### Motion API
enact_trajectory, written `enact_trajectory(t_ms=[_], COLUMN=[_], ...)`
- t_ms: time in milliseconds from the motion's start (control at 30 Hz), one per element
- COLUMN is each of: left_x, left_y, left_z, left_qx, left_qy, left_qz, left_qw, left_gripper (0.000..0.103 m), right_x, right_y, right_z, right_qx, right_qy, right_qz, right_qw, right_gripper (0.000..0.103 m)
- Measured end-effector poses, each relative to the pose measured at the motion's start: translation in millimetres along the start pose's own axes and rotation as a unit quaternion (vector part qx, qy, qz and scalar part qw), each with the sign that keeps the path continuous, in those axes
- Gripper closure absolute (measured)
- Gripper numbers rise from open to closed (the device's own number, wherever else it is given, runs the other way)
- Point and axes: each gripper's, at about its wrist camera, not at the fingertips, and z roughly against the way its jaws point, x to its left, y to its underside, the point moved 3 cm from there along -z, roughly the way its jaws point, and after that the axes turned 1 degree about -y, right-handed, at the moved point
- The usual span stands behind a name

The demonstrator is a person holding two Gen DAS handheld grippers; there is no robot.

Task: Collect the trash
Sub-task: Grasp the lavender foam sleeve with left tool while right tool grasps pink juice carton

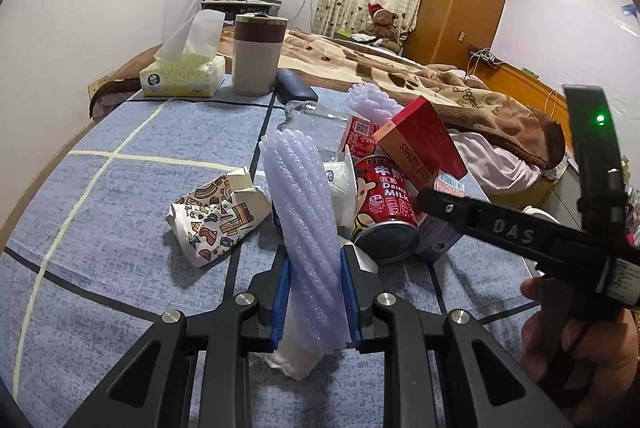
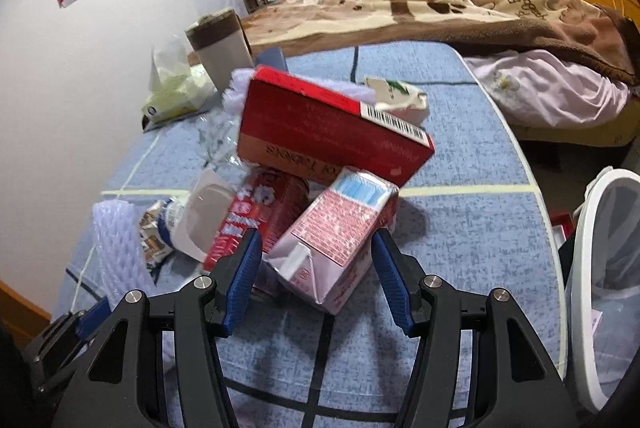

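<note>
left wrist view: the left tool (image 1: 314,292) at the bottom centre is clenched on a pale foam net sleeve (image 1: 302,212) that stands up between its blue pads; behind it, mid-frame on the blue-clothed counter (image 1: 120,196), lie a crumpled patterned paper cup (image 1: 218,214), a red milk can (image 1: 386,208) and a red box (image 1: 422,142); right wrist view: the right tool (image 2: 316,276) at the bottom centre is released, its pads either side of a pink mask box (image 2: 340,232); a white bin (image 2: 600,268) sits at the right edge.
</note>
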Motion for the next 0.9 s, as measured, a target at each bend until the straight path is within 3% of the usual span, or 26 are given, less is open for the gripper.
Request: enact_trajectory(t_ms=[267, 300, 333, 367, 900], left_x=[-0.3, -0.9, -1.8, -2.2, -14.5], left_y=[1.0, 1.3, 1.6, 1.8, 11.3], left_z=[-2.9, -3.3, -3.7, -3.6, 6.3], left_qx=[0.003, 0.004, 0.005, 0.006, 0.013], left_qy=[0.005, 0.005, 0.006, 0.006, 0.008], left_qz=[-0.001, -0.002, -0.003, -0.003, -0.019], left_qw=[1.0, 1.0, 1.0, 1.0, 0.9997], left_gripper=[0.078, 0.078, 0.078, 0.078, 0.078], right_x=[-19.0, -18.5, -17.9, -17.1, -29.9], right_y=[1.1, 1.0, 0.8, 1.0, 27.6], right_z=[6.6, 5.7, 5.1, 5.1, 54.5], right_qx=[-0.007, -0.005, -0.004, -0.004, -0.025], right_qy=[0.021, 0.017, 0.014, 0.015, -0.021], right_qz=[-0.015, -0.014, -0.012, -0.008, 0.018], right_qw=[1.0, 1.0, 1.0, 1.0, 0.999], right_gripper=[0.045, 0.047, 0.06, 0.062, 0.063])
